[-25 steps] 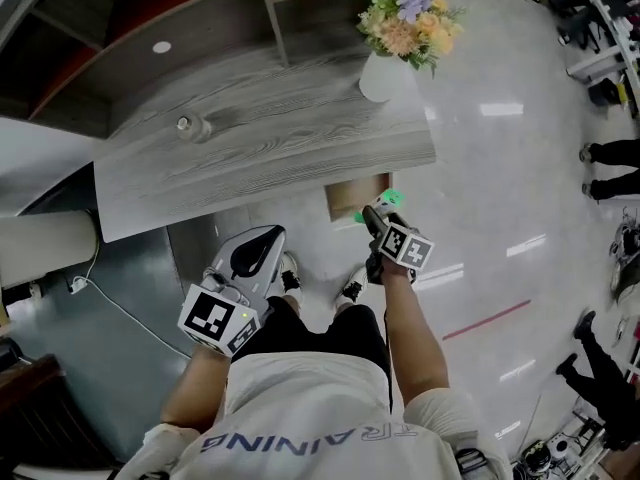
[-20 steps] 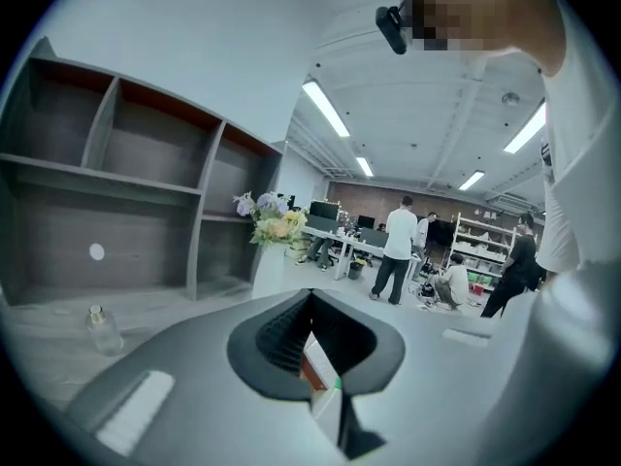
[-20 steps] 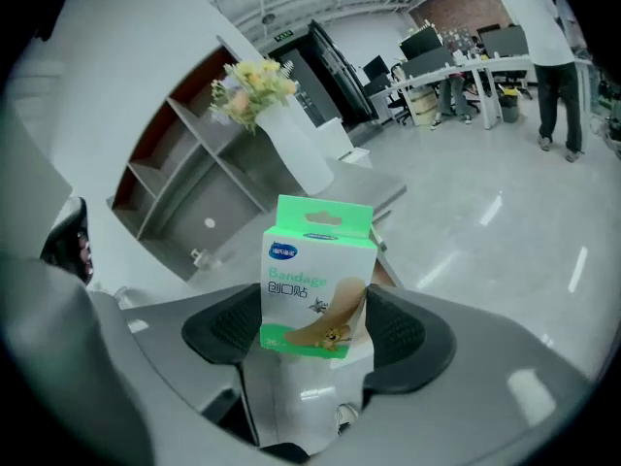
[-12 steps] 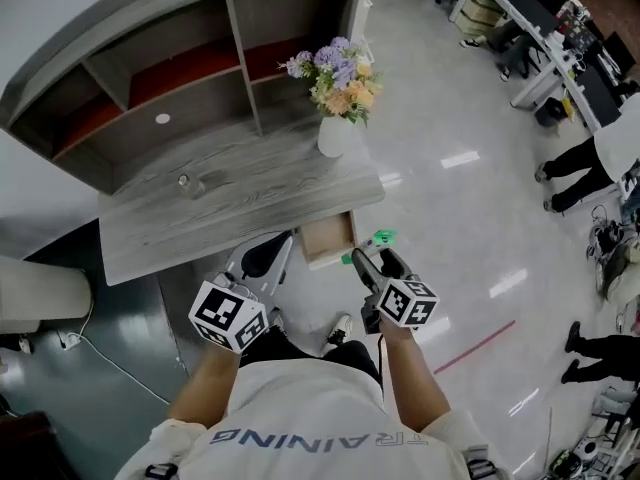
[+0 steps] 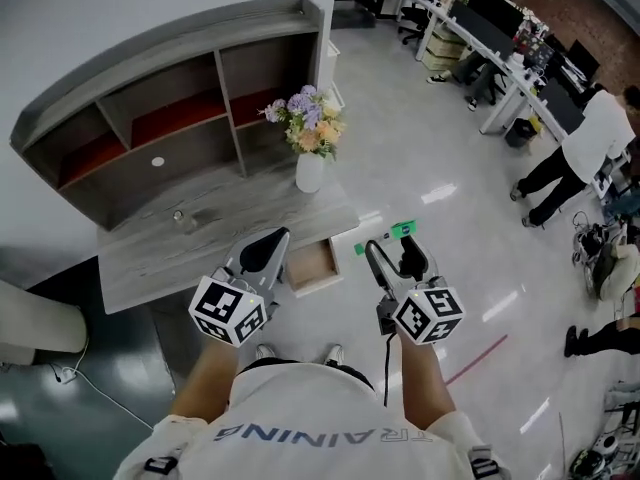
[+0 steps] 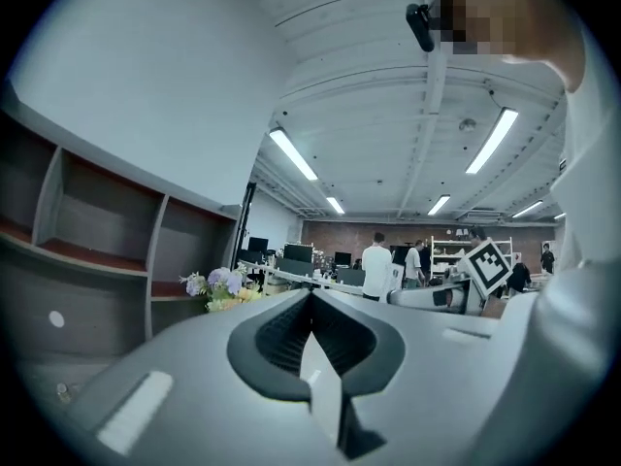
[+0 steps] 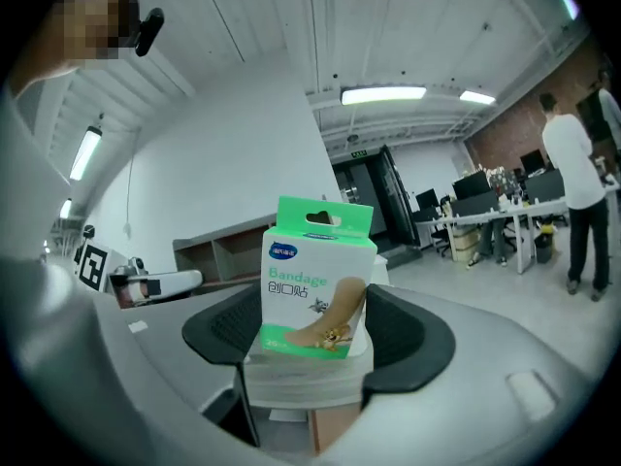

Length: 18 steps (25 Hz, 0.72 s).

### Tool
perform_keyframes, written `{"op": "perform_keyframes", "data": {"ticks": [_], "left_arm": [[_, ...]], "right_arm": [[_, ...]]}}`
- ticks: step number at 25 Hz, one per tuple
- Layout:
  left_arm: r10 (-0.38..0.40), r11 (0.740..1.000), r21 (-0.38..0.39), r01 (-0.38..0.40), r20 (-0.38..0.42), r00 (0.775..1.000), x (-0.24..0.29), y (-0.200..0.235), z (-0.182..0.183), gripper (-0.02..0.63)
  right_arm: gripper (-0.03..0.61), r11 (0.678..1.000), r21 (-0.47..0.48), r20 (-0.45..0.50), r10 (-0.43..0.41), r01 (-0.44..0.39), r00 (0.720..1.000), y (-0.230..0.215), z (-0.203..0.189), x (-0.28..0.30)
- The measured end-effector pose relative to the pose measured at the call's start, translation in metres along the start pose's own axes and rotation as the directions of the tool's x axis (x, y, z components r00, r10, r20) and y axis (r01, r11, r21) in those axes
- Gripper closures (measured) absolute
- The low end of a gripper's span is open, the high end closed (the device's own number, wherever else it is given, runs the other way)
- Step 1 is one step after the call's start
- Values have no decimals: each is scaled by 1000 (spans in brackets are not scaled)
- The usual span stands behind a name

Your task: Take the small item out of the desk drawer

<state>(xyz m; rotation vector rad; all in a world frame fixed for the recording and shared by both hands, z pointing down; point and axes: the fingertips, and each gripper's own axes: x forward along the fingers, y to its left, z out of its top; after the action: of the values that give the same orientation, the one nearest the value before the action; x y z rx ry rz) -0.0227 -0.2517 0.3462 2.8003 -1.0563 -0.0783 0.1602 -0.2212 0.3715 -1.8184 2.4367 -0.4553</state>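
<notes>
My right gripper is shut on a small white and green bandage box, which stands upright between the pads. In the head view the box hangs above the floor, to the right of the open wooden drawer under the grey desk. My left gripper is shut with nothing in it, and it hovers at the drawer's left edge. The drawer's inside looks bare.
A white vase of flowers and a small clear object stand on the desk below the shelf unit. Shiny floor lies to the right. People and office desks are farther off at the right.
Both grippers have lifted up and back from the drawer. The right one carried the bandage box up and to the right. The head view has pulled back and shows more of the room.
</notes>
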Motion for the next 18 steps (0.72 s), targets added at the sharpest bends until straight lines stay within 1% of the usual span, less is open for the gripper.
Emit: {"op": "perform_keyframes", "data": {"ticks": [4, 8, 12, 18], "left_arm": [[-4, 1000, 30, 3, 32, 999, 1, -5, 18, 615], [-7, 999, 53, 4, 50, 999, -2, -7, 26, 615], [-6, 999, 54, 3, 58, 998, -4, -7, 28, 615], [2, 999, 46, -5, 53, 999, -10, -8, 27, 615]], "right_arm": [[232, 998, -70, 95, 16, -9, 995, 14, 49, -16], [232, 993, -120, 152, 21, -3, 988, 23, 74, -26], [233, 989, -145, 169, 13, 12, 986, 27, 81, -27], [235, 988, -157, 156, 16, 9, 988, 33, 79, -27]]}}
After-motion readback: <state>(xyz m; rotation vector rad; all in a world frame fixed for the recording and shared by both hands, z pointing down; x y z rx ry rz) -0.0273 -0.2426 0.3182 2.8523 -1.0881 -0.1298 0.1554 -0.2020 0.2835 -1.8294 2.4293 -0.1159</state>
